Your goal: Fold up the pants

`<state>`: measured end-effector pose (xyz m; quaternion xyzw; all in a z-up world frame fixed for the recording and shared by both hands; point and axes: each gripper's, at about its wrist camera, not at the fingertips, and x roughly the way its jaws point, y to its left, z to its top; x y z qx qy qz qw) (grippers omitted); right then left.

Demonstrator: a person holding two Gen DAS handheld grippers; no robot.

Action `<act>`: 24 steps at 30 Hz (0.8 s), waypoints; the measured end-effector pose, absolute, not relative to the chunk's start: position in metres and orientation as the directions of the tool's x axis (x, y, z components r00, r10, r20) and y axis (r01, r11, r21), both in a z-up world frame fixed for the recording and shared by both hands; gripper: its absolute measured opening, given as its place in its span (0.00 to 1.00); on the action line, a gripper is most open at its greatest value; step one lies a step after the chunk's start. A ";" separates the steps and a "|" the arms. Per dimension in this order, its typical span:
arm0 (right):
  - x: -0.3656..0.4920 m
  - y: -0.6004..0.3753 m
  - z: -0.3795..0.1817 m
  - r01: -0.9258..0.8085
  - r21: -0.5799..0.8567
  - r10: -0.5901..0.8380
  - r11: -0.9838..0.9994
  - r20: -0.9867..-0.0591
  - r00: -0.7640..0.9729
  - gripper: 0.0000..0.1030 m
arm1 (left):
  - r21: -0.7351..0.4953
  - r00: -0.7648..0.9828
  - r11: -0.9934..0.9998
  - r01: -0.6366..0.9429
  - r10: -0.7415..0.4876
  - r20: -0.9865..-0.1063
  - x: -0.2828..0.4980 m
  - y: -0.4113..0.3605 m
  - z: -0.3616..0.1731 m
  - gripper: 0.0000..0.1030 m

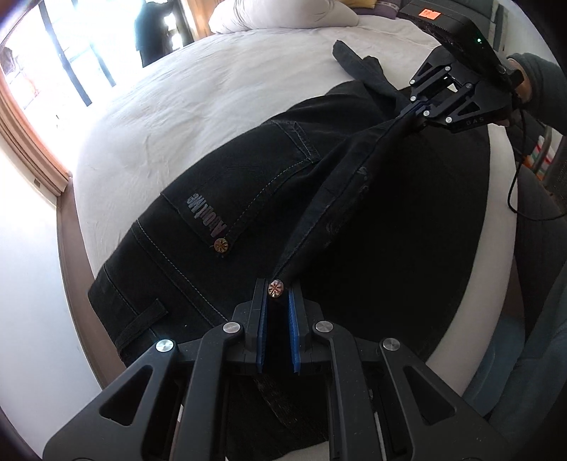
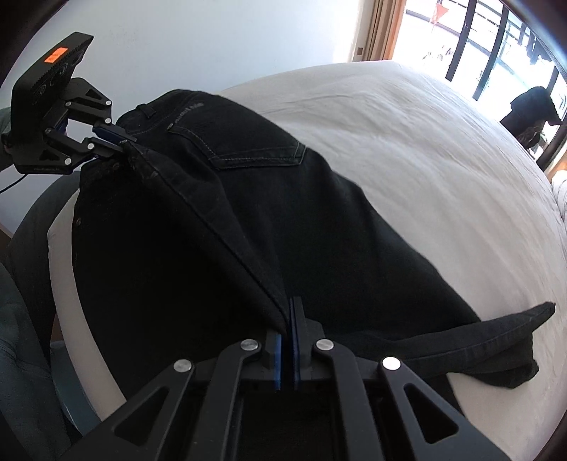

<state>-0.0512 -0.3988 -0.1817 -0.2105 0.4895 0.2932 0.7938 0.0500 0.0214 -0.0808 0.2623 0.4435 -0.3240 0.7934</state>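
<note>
The pants (image 1: 269, 184) are black denim with pale grey topstitching along the seams and pocket edges, grey block lettering printed on a back pocket (image 1: 209, 209), and coppery rivets (image 1: 275, 288) stamped with a star-like pattern. Under them the bed sheet (image 1: 198, 99) is plain off-white; the pillow (image 1: 283, 16) matches it. The left gripper (image 1: 276, 301) and the right gripper (image 2: 286, 329) are both matte black with bright blue finger pads and silver bolt heads — an orange sticker (image 2: 54, 56) marks the left one's housing. The wall (image 2: 212, 39) is white, the window frame (image 1: 32, 134) reddish-brown wood, its bars (image 2: 496, 46) black — a small green light (image 1: 479, 40) glows on the right gripper's body
</note>
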 end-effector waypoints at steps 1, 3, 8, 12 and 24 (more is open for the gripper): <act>-0.055 -0.397 -0.186 -0.668 -0.047 0.256 0.742 -0.902 0.348 0.05 | 0.122 0.389 0.652 0.748 -0.282 -0.877 0.044 0.019 -0.083 0.09; -0.068 -0.394 -0.194 -0.661 -0.049 0.247 0.749 -0.904 0.347 0.05 | 0.128 0.385 0.643 0.755 -0.277 -0.880 0.029 0.017 -0.084 0.09; -0.078 -0.386 -0.200 -0.650 -0.094 0.212 0.754 -0.902 0.377 0.05 | 0.210 0.410 0.586 0.783 -0.232 -0.882 0.008 0.009 -0.096 0.09; -0.085 -0.370 -0.207 -0.660 -0.180 0.150 0.729 -0.900 0.410 0.05 | 0.214 0.399 0.560 0.800 -0.231 -0.887 0.001 0.012 -0.104 0.09; -0.115 -0.347 -0.229 -0.632 -0.277 0.072 0.723 -0.881 0.468 0.05 | 0.248 0.380 0.442 0.862 -0.240 -0.893 -0.010 0.001 -0.106 0.09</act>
